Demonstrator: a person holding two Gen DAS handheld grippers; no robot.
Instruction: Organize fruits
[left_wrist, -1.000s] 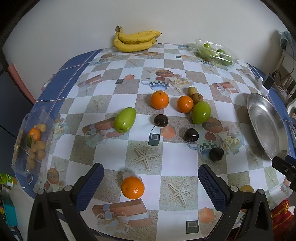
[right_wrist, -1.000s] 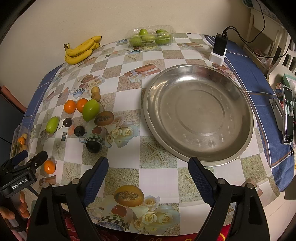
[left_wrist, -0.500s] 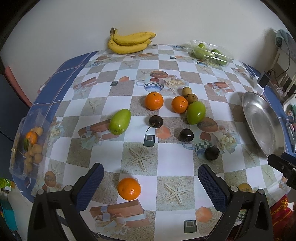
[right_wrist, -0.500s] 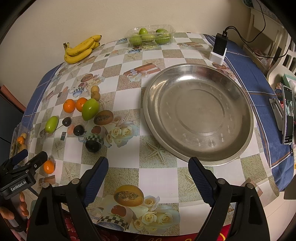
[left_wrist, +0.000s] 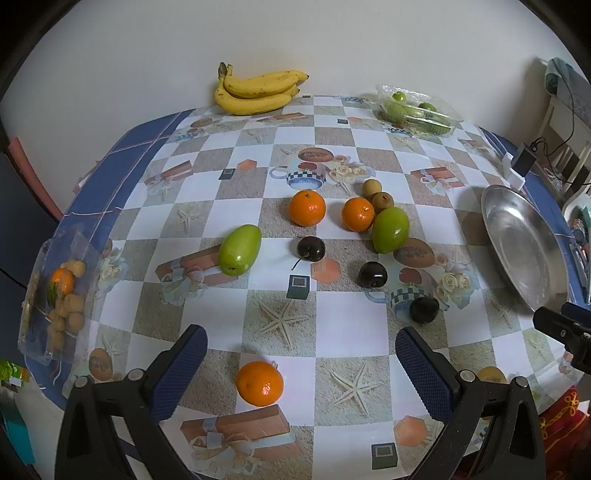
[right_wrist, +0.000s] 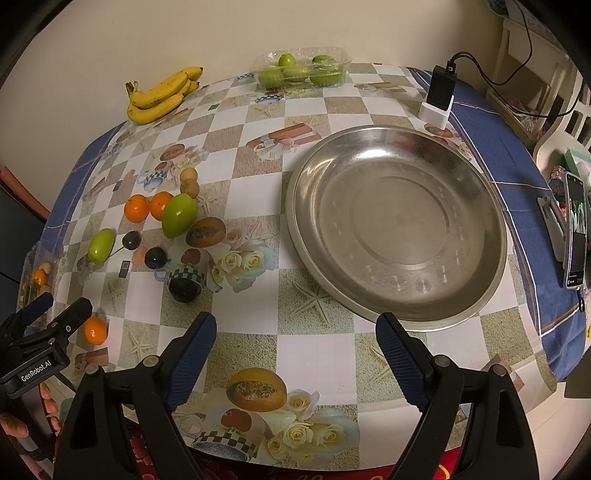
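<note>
Loose fruit lies on the checkered tablecloth: a near orange, two oranges further in, two green mangoes, three dark plums, two small brown fruits. My left gripper is open and empty, just above the near orange. My right gripper is open and empty at the front rim of a large empty steel bowl. The fruit cluster lies left of the bowl.
Bananas and a clear box of green fruit sit at the far edge. A plastic bag of small fruits hangs at the left edge. A charger and a phone lie right of the bowl.
The left gripper has drawn back and tilted slightly, so the fruit sits lower and a bit left in its view. The right gripper has barely moved.
</note>
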